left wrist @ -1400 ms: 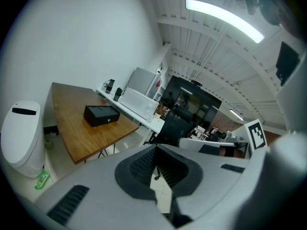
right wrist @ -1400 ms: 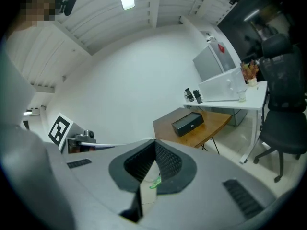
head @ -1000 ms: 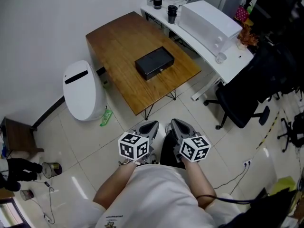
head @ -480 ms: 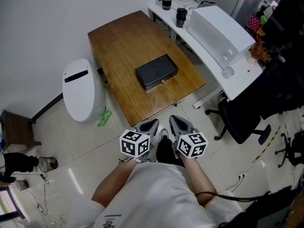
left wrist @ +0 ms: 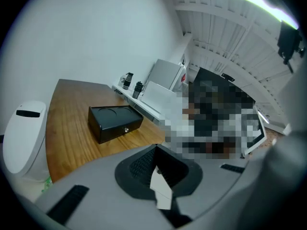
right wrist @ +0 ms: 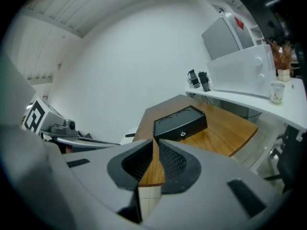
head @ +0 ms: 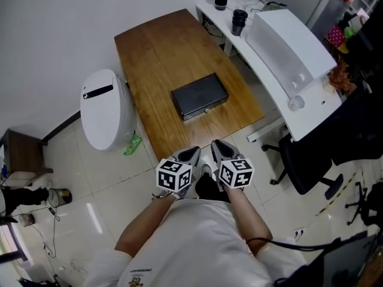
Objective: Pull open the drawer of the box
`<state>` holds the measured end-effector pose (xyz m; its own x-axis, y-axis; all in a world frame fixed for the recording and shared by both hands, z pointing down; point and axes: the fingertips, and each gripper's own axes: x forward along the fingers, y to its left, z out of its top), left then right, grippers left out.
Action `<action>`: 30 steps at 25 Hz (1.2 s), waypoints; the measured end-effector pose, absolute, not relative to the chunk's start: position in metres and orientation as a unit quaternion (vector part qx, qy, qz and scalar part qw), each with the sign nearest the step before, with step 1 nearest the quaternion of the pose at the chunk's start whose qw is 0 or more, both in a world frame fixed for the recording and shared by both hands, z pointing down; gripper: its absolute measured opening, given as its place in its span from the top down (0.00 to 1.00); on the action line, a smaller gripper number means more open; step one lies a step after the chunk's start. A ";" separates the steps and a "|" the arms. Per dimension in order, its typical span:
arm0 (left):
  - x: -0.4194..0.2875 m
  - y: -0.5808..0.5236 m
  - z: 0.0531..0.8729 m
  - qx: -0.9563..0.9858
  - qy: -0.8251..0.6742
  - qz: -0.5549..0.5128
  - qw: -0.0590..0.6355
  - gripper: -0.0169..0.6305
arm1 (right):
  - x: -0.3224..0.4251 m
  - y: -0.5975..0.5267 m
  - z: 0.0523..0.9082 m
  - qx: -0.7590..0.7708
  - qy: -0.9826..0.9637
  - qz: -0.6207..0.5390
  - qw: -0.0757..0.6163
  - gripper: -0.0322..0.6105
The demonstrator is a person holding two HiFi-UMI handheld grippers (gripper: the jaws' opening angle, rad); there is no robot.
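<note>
Head view, and we're at the approach stage: the black box (head: 200,96) sits out near the middle of the wooden counter (head: 155,46), its drawer shut flush. Both grippers are held in close to the person's body, over the tiled floor (head: 108,178), well short of the counter's near edge. Nothing has touched the box yet.

The left gripper (head: 190,156) has its tips pressed together, with nothing between them. The right gripper (head: 219,149) is just cracking open, a thin slit showing between its pads, and it is empty too.

What's next, by my reading? A long reach forward and down to the box's front face. One gripper needs to spread wide enough to take the small silvery fitting (right wrist: 182,133) on the drawer front, then draw straight back toward the person. The other may have to steady the box, since it looks light enough to slide.

From overhead you mostly get the lid and the layout. Right gripper view gives the front face square on, fitting and all, sighted right along that slit between the pads. Left gripper view catches the box off to its left, so this gripper isn't lined up on it.
</note>
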<state>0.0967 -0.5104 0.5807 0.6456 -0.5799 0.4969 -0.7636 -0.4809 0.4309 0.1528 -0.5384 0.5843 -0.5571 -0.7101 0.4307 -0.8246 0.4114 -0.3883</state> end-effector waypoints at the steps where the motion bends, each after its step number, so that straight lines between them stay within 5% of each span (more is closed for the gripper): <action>1: 0.098 -0.515 0.584 0.846 -0.400 0.144 0.322 0.97 | 0.153 -0.545 0.589 0.457 -0.835 0.289 0.105 0.92; 18: 0.103 -0.583 0.627 0.795 -0.456 0.139 0.376 0.97 | 0.145 -0.646 0.675 0.427 -0.839 0.275 0.197 0.79; 30: 0.107 -0.613 0.641 0.783 -0.467 0.140 0.386 0.97 | 0.135 -0.695 0.713 0.414 -0.835 0.254 0.256 0.79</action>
